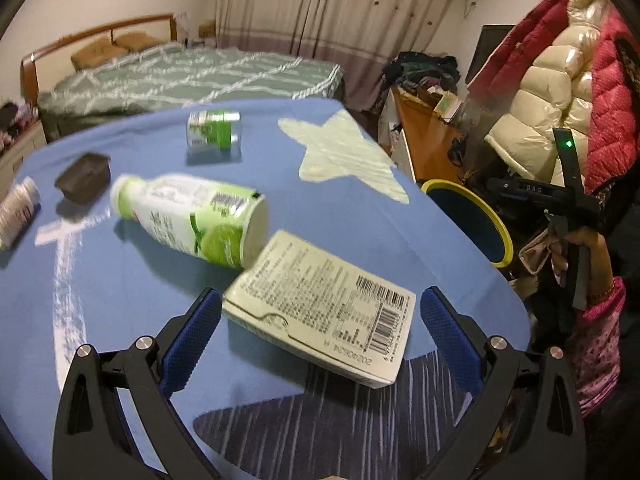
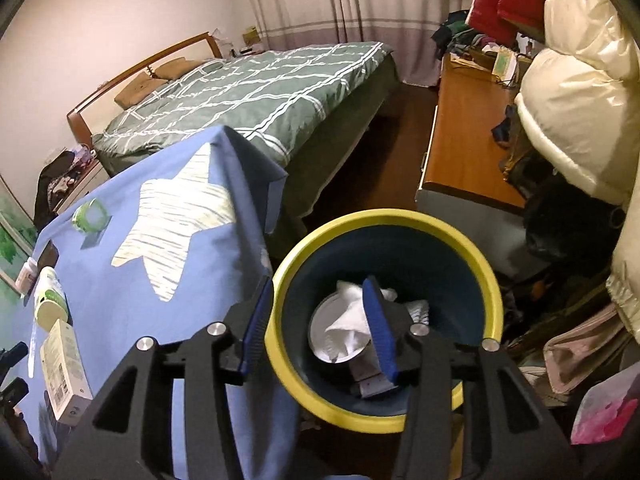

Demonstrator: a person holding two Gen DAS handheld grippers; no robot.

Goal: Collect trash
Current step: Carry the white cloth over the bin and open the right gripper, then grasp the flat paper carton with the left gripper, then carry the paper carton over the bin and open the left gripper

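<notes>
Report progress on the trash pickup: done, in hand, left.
Done: white crumpled paper lies in the yellow-rimmed bin, under the open, empty right gripper.
In hand: the open left gripper straddles the flat box, not gripped.
Left: the bottle, green can, brown tray and an item at the left edge.

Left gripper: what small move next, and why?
Probably ease the left gripper down and close on the white box: its open fingers flank the box without touching it, and the bin beside the table already holds white trash.
</notes>
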